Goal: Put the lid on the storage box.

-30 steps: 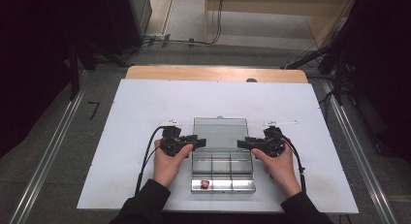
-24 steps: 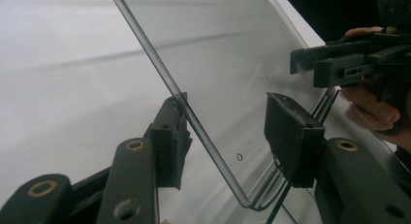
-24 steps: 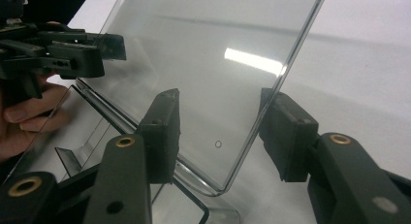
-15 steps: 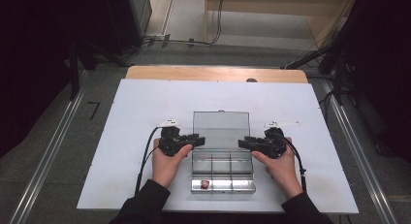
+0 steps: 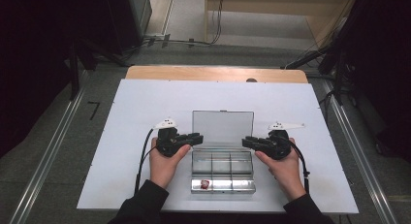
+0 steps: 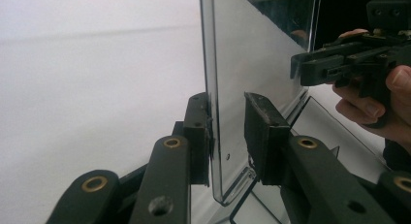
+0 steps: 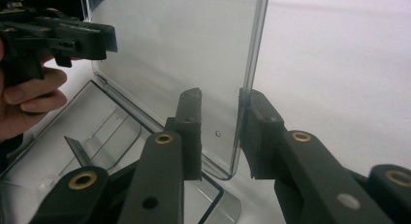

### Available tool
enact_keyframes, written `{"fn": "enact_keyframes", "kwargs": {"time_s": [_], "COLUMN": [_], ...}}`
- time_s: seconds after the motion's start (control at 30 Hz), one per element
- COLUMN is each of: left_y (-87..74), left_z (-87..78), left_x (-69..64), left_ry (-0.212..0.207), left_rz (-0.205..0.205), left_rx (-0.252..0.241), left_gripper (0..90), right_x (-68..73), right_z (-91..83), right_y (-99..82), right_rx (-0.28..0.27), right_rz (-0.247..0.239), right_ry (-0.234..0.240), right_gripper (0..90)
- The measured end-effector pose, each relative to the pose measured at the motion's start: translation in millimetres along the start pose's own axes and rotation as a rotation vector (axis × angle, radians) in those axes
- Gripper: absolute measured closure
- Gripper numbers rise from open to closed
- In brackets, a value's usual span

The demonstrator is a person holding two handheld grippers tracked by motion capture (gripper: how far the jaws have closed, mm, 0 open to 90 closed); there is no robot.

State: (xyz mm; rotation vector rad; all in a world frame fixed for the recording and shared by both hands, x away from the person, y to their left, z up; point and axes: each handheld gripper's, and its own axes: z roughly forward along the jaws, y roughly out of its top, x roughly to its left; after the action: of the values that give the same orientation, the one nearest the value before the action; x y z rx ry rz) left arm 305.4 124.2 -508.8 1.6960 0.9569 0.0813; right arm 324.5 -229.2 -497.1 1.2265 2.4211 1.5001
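Note:
A clear plastic compartment box (image 5: 222, 163) lies on the white table with its lid (image 5: 223, 128) standing up. A small red item (image 5: 205, 184) sits in a front compartment. My left gripper (image 5: 197, 136) straddles the lid's left edge and my right gripper (image 5: 246, 141) its right edge. In the left gripper view the lid (image 6: 257, 64) stands between the jaws of the left gripper (image 6: 228, 117): one pad touches it, the other is apart. The right gripper (image 7: 220, 112) brackets the lid (image 7: 184, 40) the same way. Both pairs of jaws have just been closing.
The white table top (image 5: 121, 136) has free room on both sides of the box and behind it. A wooden strip (image 5: 213, 73) runs along its far edge. Metal rails (image 5: 48, 156) and cables lie on the floor around the table.
Both hands stay where they were beside the lid. The jaws of each gripper look a little narrower around the lid's edges.

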Motion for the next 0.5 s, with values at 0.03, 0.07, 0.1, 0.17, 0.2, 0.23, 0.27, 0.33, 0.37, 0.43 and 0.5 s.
{"fn": "enact_keyframes", "kwargs": {"time_s": [0.03,0.07,0.1,0.17,0.2,0.23,0.27,0.33,0.37,0.43,0.5], "left_y": [0.0,0.0,0.0,-0.1,-0.1,0.1,0.2,0.5,0.8,2.5,5.9], "left_z": [-0.3,-0.7,-1.0,-1.3,-1.5,-1.8,-1.9,-1.7,-1.5,-1.3,-1.5], "left_x": [-0.4,-0.8,-0.9,-1.2,-1.1,-1.0,-0.9,-1.1,-1.4,-2.6,-4.6], "left_ry": [0.000,0.000,-0.002,-0.006,-0.009,-0.011,-0.012,-0.008,-0.001,0.003,0.001], "left_rz": [0.005,0.009,0.015,0.020,0.021,0.025,0.028,0.029,0.033,0.035,0.045], "left_rx": [-0.001,-0.001,0.000,-0.004,-0.004,-0.003,-0.004,-0.007,-0.009,-0.027,-0.031], "left_gripper": [72.3,72.5,72.7,72.9,73.0,73.2,73.1,72.8,72.3,68.7,63.9], "right_x": [0.2,0.4,0.4,0.9,0.9,1.0,0.8,0.8,0.9,0.4,0.8], "right_z": [-0.9,-1.4,-1.8,-2.3,-2.8,-3.0,-3.3,-3.5,-3.6,-3.2,-3.0], "right_y": [-0.4,-0.8,-1.1,-1.6,-1.9,-2.2,-2.5,-3.2,-3.6,-4.6,-5.3], "right_rx": [-0.002,-0.005,-0.007,-0.011,-0.011,-0.014,-0.016,-0.024,-0.025,-0.034,-0.039], "right_rz": [-0.008,-0.010,-0.013,-0.027,-0.033,-0.038,-0.044,-0.056,-0.059,-0.073,-0.087], "right_ry": [0.001,0.002,0.004,0.003,0.003,0.004,0.006,0.006,0.004,0.002,-0.005], "right_gripper": [70.3,70.5,70.6,70.8,70.8,71.0,71.1,71.2,71.3,71.4,71.3]}}
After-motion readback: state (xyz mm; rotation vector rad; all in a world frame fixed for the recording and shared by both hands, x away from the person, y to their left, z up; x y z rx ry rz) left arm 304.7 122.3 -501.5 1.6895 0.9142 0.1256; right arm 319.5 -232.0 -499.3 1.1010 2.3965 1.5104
